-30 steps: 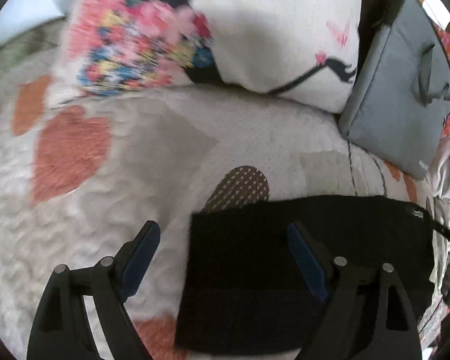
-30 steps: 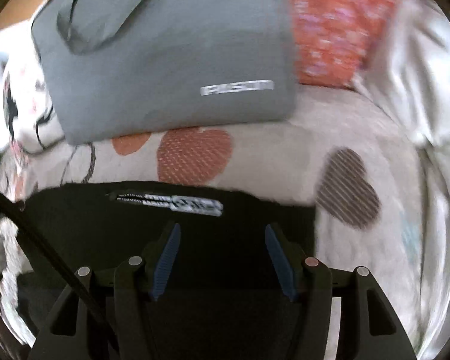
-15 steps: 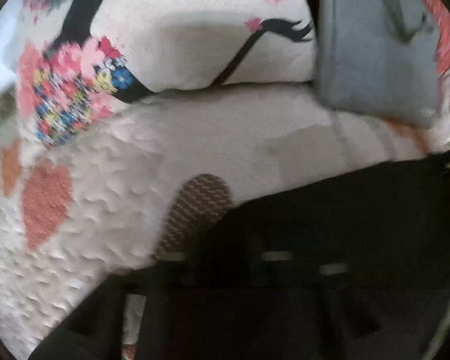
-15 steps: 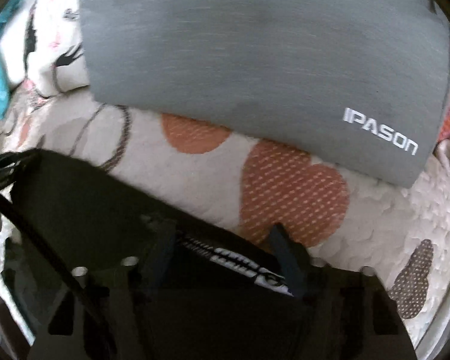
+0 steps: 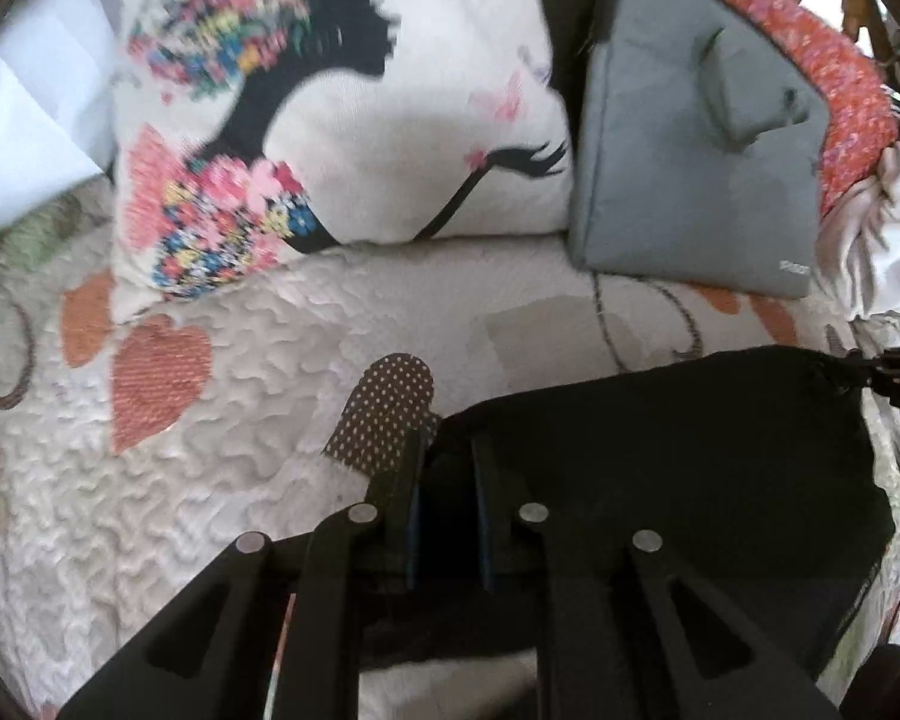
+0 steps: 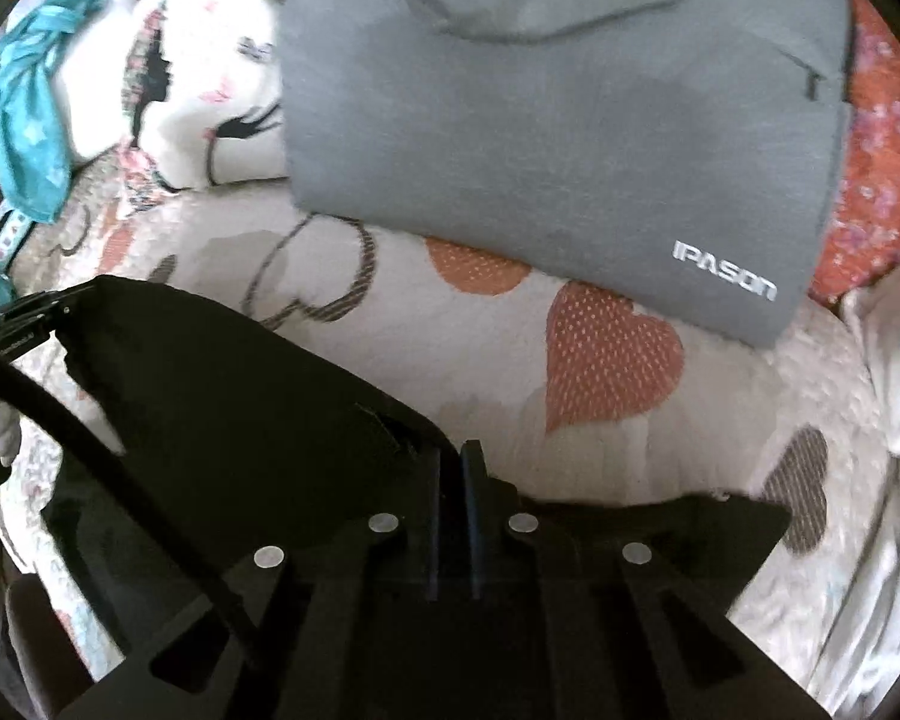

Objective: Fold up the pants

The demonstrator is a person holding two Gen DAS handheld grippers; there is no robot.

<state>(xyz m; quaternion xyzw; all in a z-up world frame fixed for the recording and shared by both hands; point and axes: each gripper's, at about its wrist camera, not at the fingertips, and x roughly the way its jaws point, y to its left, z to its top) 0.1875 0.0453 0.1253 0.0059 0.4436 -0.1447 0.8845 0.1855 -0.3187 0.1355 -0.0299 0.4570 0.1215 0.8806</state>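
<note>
Both claws, left claw point(image 5: 444, 462) and right claw point(image 6: 452, 468), are pinched on the floppy black fabric pants point(image 5: 660, 480) at opposite corners, which looks light and droopy, so corners seem the right grab.

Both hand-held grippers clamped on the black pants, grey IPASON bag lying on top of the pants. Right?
Not quite. The left hand-held gripper and right hand-held gripper are clamped on the black fabric pants, but the grey fabric IPASON bag lies beyond them, apart, on the heart-patterned quilt. Right wrist view shows it.

place: home bedroom | evidence: heart-print quilt point(image 5: 258, 480), printed pillow point(image 5: 354, 120)
</note>
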